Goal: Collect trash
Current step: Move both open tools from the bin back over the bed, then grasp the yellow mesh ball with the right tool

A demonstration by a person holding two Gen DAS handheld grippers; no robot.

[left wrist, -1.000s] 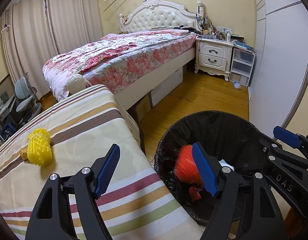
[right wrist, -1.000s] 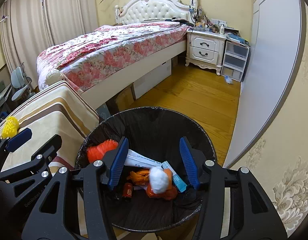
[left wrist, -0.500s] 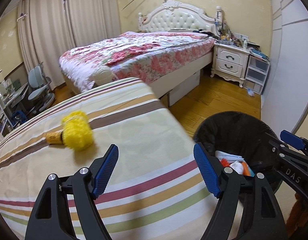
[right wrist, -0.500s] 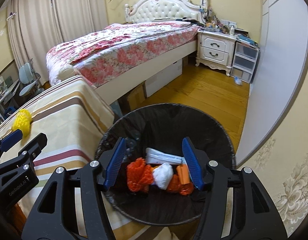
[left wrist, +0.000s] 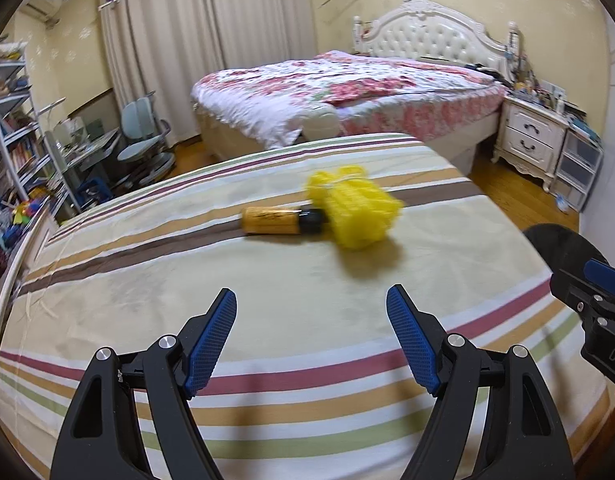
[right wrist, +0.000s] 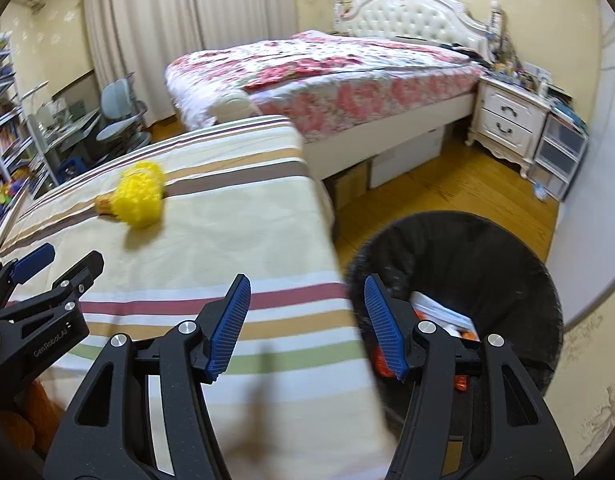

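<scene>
Swinging both my gaping, empty tools from the trash bin (right wrist: 459, 264) toward the striped table (left wrist: 267, 320), my left gripper (left wrist: 311, 340) now faces the blurred yellow mesh (left wrist: 355, 212), whose orange bottle (left wrist: 281, 221) lies lengthwise left-to-right, cap half-hidden, right gripper (right wrist: 305, 324) alongside.

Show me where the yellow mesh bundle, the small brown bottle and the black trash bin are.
yellow mesh bundle (left wrist: 357, 210), left wrist view, middle of the netting
small brown bottle (left wrist: 273, 221), left wrist view, its label
black trash bin (right wrist: 459, 256), right wrist view, inner liner wall
</scene>
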